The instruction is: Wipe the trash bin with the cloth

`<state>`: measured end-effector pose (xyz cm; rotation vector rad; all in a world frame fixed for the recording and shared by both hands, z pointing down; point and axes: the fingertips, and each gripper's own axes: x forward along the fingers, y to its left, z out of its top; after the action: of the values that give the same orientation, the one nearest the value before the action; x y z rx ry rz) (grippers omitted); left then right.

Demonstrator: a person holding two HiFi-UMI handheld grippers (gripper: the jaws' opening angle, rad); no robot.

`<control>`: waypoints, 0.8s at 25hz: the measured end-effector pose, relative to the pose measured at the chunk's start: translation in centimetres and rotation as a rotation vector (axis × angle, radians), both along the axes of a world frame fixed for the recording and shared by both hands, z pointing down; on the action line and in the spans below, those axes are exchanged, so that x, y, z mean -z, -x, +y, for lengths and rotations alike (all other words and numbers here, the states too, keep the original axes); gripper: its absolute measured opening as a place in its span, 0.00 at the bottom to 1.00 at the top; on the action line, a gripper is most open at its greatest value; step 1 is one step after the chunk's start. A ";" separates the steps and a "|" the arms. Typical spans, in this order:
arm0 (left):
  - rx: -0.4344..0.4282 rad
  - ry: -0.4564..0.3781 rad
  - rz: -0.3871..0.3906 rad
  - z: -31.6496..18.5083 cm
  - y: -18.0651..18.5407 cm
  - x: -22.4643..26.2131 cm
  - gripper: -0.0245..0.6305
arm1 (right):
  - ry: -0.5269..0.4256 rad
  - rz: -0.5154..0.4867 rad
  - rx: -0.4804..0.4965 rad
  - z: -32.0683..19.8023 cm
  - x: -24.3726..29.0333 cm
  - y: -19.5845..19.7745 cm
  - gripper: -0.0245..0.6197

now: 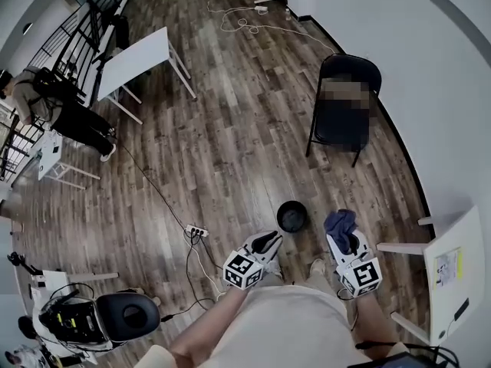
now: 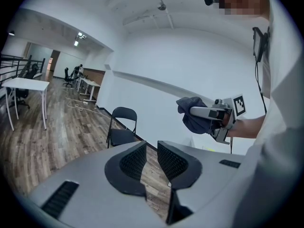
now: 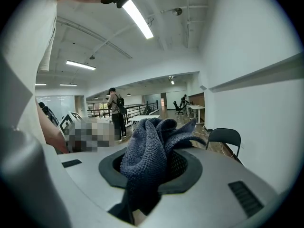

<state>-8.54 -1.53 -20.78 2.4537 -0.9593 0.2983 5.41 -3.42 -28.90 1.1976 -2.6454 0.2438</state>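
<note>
A small round black trash bin (image 1: 292, 215) stands on the wooden floor just ahead of both grippers. My right gripper (image 1: 343, 234) is to the bin's right and is shut on a bunched dark blue cloth (image 1: 339, 221). In the right gripper view the cloth (image 3: 151, 146) fills the space between the jaws and spills over them. The left gripper (image 1: 266, 243) is beside the bin on its near left. Its jaws (image 2: 151, 148) stand slightly apart with nothing between them. From the left gripper view I see the right gripper (image 2: 204, 113) holding the cloth (image 2: 191, 118) in mid-air.
A black folding chair (image 1: 345, 106) stands by the white wall ahead. A power strip (image 1: 196, 231) with cables lies on the floor to the left. A white table (image 1: 453, 271) is close on the right, another (image 1: 138, 60) far left. An office chair (image 1: 126, 313) is behind left. A person (image 1: 54, 106) stands far left.
</note>
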 end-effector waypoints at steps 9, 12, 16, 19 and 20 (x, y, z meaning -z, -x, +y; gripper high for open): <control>-0.026 0.010 -0.001 0.6 3.9 -0.3 0.15 | -0.006 0.015 -0.020 -0.3 0.3 3.5 0.20; -0.055 0.008 -0.017 1.0 3.9 -1.2 0.15 | -0.007 0.014 -0.035 -0.2 -0.5 3.4 0.20; -0.085 0.018 -0.036 1.3 4.1 -2.3 0.15 | -0.005 0.019 -0.049 0.1 -1.4 3.4 0.20; -0.105 0.027 -0.048 1.5 4.0 -3.0 0.15 | -0.008 0.027 -0.060 0.4 -1.8 3.2 0.20; -0.112 0.030 -0.051 1.5 3.8 -3.3 0.15 | -0.009 0.029 -0.065 0.4 -1.9 3.0 0.20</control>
<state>-12.34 -0.01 -17.52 2.4880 -0.8329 0.4119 2.41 -3.02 -26.97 1.2810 -2.5884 0.2241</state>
